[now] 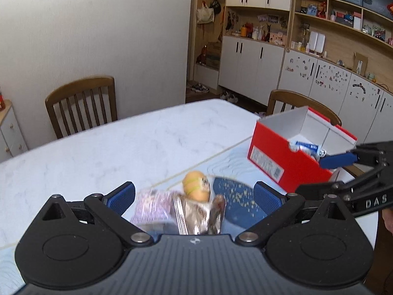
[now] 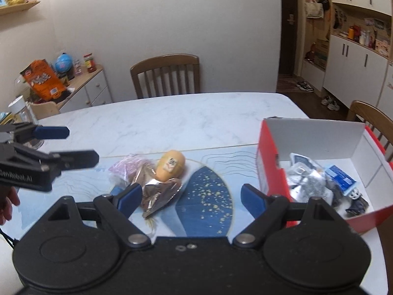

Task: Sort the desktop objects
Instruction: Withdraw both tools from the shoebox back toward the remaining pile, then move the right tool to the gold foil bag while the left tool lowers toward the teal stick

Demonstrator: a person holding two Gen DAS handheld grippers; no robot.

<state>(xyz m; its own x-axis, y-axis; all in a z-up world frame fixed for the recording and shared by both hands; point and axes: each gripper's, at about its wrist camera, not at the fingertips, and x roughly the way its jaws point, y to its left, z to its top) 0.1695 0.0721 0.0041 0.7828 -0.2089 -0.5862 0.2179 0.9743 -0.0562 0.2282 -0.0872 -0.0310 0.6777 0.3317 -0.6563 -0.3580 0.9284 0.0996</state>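
A white marble-look table (image 2: 172, 120) carries a pale blue patterned mat (image 2: 203, 196). On the mat, a yellow egg-shaped capsule (image 2: 170, 164) sits behind a crinkled silver foil packet (image 2: 159, 191), with a pink striped wrapper (image 2: 127, 167) to their left. Right of them stands an open red cardboard box (image 2: 267, 162) holding blue and silver sachets (image 2: 319, 179).

The table (image 2: 172, 115) is white with a faint grey marble pattern. On it lies a pale blue mat (image 2: 216, 158) with thin wavy lines and a dark blue shape (image 2: 203, 196) sprinkled with small yellow dots. The box (image 2: 266, 162) is red outside and white inside, with a white label on one side. In it are silver packets (image 2: 307, 179) and a blue and white packet (image 2: 341, 178). The egg-shaped thing (image 2: 170, 164) is yellow-orange with a small print. Beside it are a pink patterned packet (image 2: 127, 167) and a shiny bronze foil wrapper (image 2: 159, 191). Both grippers are black with blue pads (image 2: 130, 196). The chairs (image 2: 167, 73) are brown wood.
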